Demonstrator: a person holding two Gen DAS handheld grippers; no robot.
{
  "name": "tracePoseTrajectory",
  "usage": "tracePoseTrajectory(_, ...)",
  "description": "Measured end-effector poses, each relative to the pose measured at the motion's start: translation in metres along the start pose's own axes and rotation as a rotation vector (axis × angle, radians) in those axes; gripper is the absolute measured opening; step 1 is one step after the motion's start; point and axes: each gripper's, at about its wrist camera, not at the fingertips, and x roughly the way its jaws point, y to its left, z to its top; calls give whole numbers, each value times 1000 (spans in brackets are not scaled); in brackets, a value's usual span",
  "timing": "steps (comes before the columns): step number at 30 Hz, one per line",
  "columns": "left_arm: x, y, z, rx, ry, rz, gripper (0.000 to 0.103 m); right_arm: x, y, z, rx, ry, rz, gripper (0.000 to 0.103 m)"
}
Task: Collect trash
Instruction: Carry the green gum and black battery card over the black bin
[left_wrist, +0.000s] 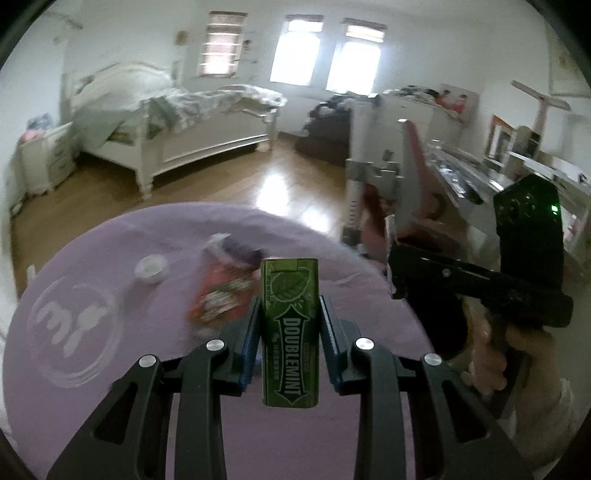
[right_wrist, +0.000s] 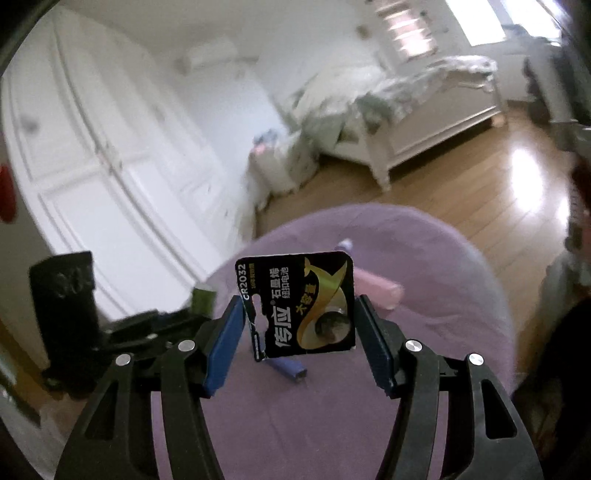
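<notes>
**Mia:** So which step are we at with the trash?

**Jon:** Carrying, I'd judge. Both hands are loaded. The left claw (left_wrist: 289, 321) is clenched on a green Doublemint gum pack (left_wrist: 289, 332), held upright between the blue pads (left_wrist: 248, 345), clear above the purple table (left_wrist: 110, 406).

**Mia:** And the other one?

**Jon:** The right claw (right_wrist: 299, 330) grips a black button-cell battery card (right_wrist: 299, 304) by its two side edges, also lifted off the cloth. The card looks torn along its left side. Its pads touch both edges, so I read it as a hold, though a light one.

**Mia:** What is left on the table?

**Jon:** In the left wrist view, a red snack wrapper (left_wrist: 221, 291) lies near the middle, with a small white cap (left_wrist: 150, 268) beside it toward the far left edge. In the right wrist view a blue pen-like thing (right_wrist: 286, 367) lies just under the card, and a pink object (right_wrist: 376, 290) sits further toward the far edge; it is too blurred to name.

**Mia:** Any bin in sight?

**Jon:** None that I can make out. That is the point of the next move: find the container, bring each claw over its mouth, and release one item at a time. The card is thin and could twist or slip if swung fast, so a steady carry suits it. The gum pack is rigid and should travel well
</notes>
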Motion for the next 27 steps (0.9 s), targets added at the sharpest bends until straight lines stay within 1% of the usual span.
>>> tracePoseTrajectory(3,12,-33,12,47,-10,-55,31,-43,-16,-5,41,-71,-48,61)
tracePoseTrajectory(4,16,-43,14,57,-11,-68,31,-43,-16,-5,41,-71,-48,61)
tracePoseTrajectory(11,48,-114,30,138,-14,-170,31,-112,-61,-20,127,-152,-157,61)
tracePoseTrajectory(15,63,-146,32,173,-6,-210,31,-136,-90,-33,184,-179,-204,61)
tracePoseTrajectory(18,84,-167,34,184,17,-250,31,-150,-109,-43,232,-193,-235,61)
tracePoseTrajectory(23,111,-193,31,191,50,-292,31,-171,-142,-59,317,-219,-272,61)
tracePoseTrajectory(27,136,-204,29,174,87,-321,31,-183,-168,-71,381,-233,-307,61)
